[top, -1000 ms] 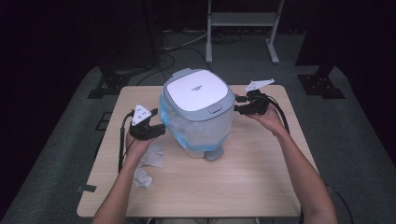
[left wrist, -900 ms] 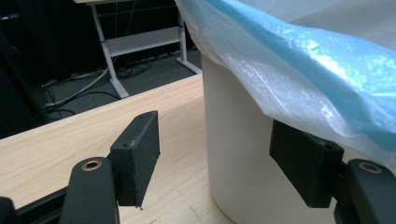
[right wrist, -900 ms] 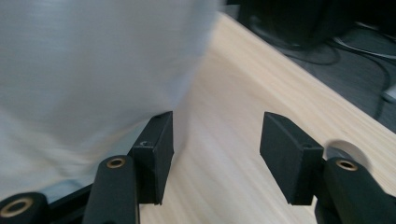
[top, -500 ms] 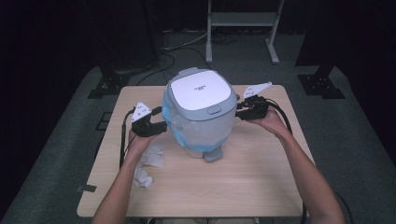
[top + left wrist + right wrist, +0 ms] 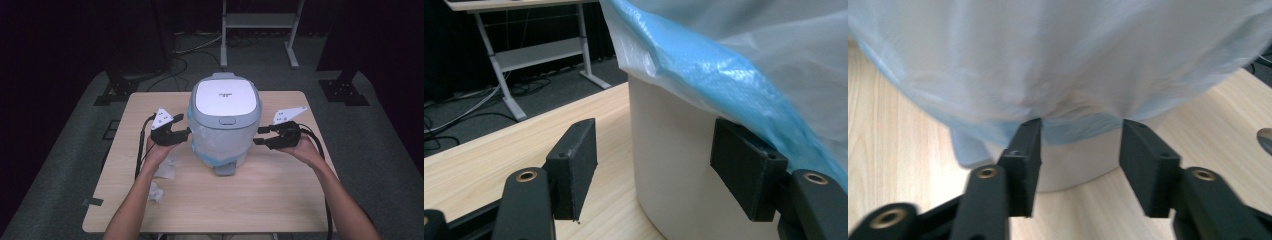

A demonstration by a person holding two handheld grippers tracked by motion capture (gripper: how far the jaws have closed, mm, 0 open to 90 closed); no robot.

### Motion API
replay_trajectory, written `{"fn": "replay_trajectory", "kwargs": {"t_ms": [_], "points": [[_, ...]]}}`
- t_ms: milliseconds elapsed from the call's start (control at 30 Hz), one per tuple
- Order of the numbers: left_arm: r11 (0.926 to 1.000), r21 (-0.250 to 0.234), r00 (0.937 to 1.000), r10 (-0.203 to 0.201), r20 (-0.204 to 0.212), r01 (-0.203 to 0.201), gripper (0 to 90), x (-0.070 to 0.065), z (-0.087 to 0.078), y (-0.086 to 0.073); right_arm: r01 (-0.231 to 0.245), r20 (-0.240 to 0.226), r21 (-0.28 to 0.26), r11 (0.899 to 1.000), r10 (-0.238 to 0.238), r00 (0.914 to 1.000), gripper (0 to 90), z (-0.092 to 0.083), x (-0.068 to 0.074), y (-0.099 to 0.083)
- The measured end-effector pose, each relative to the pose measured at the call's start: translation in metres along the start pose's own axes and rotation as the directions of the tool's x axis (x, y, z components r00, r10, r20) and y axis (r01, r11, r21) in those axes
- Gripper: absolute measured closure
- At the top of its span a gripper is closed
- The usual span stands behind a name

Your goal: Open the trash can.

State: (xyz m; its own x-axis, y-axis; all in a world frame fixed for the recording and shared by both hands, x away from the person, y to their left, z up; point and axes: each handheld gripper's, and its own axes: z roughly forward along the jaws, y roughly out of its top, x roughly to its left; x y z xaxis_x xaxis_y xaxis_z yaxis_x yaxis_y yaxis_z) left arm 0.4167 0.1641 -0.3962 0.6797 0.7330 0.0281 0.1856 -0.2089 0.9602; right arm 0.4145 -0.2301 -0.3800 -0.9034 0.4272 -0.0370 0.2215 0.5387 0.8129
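At frame centre, your left gripper (image 5: 187, 132) and right gripper (image 5: 256, 136) flank the white lidded bin (image 5: 225, 107) lined with a translucent blue plastic bag (image 5: 217, 142); both jaws released, the right's just reopening, empty.

A camera above my side looks forward and down over the table (image 5: 280, 200), while my two jaw cameras sit close against opposite sides of the bagged bin (image 5: 225, 125), shared by all three.

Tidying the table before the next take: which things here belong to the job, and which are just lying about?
In the job:
bin
bin bag
left hand-held gripper
right hand-held gripper

Lying about:
crumpled tissues
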Motion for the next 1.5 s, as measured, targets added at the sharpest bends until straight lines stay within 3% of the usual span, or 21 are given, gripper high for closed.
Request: {"fn": "replay_trajectory", "kwargs": {"t_ms": [333, 600, 733, 767, 967, 1200, 1233, 1300, 1400, 1433, 1500], "points": [[0.9992, 0.039, 0.9999, 0.011, 0.007, -0.011, 31.0, -0.002, -0.001, -0.009, -0.049, -0.036, -0.021, 0.999, 0.048, 0.9982, 39.9, 0.002, -0.008, -0.007], [0.9989, 0.048, 0.9998, 0.002, 0.019, -0.003, 31.2, -0.001, 0.001, -0.013, -0.039, -0.085, -0.034, 0.999, 0.036, 0.9958, 37.7, 0.008, -0.01, -0.011], [0.9988, 0.05, 0.9999, -0.001, 0.014, 0.0, 32.1, -0.001, 0.001, -0.013, -0.01, -0.124, -0.025, 1.0, 0.007, 0.9923, 38.0, 0.012, -0.003, -0.009], [0.9987, 0.05, 0.9999, 0.005, 0.012, -0.005, 32.4, -0.002, 0.001, -0.013, 0.008, -0.101, -0.01, 1.0, -0.009, 0.9949, 34.3, 0.015, 0.003, -0.008], [0.9991, 0.043, 0.9999, 0.001, -0.013, 0.0, 32.4, -0.003, 0.006, -0.012, 0.001, -0.076, 0.003, 1.0, 0.0, 0.9971, 35.7, 0.013, 0.006, -0.007], [0.9989, 0.046, 0.9999, -0.005, -0.014, 0.005, 32.2, -0.005, 0.014, -0.009, -0.048, -0.025, -0.009, 0.999, 0.048, 0.9985, 33.0, 0.008, 0.011, -0.014], [0.9989, 0.045, 0.9999, -0.007, -0.012, 0.008, 32.2, -0.006, 0.014, -0.009, -0.078, -0.002, -0.018, 0.997, 0.078, 0.9969, 30.4, 0.004, 0.013, -0.019], [0.9989, 0.047, 1.0, -0.004, -0.005, 0.004, 32.3, -0.008, 0.014, -0.01, -0.093, 0.009, -0.024, 0.995, 0.093, 0.9956, 30.4, 0.002, 0.015, -0.023], [0.9988, 0.049, 1.0, -0.004, -0.004, 0.004, 32.3, -0.01, 0.014, -0.011, -0.121, 0.061, -0.033, 0.992, 0.122, 0.9906, 30.4, -0.003, 0.025, -0.033], [0.9988, 0.049, 1.0, 0.003, -0.002, -0.003, 32.2, -0.01, 0.014, -0.011, -0.13, 0.097, -0.043, 0.991, 0.134, 0.9863, 31.6, -0.005, 0.034, -0.039], [0.9988, 0.049, 1.0, 0.001, -0.001, -0.001, 32.1, -0.012, 0.015, -0.012, -0.131, 0.107, -0.053, 0.99, 0.136, 0.9849, 33.1, -0.006, 0.039, -0.042]]}}
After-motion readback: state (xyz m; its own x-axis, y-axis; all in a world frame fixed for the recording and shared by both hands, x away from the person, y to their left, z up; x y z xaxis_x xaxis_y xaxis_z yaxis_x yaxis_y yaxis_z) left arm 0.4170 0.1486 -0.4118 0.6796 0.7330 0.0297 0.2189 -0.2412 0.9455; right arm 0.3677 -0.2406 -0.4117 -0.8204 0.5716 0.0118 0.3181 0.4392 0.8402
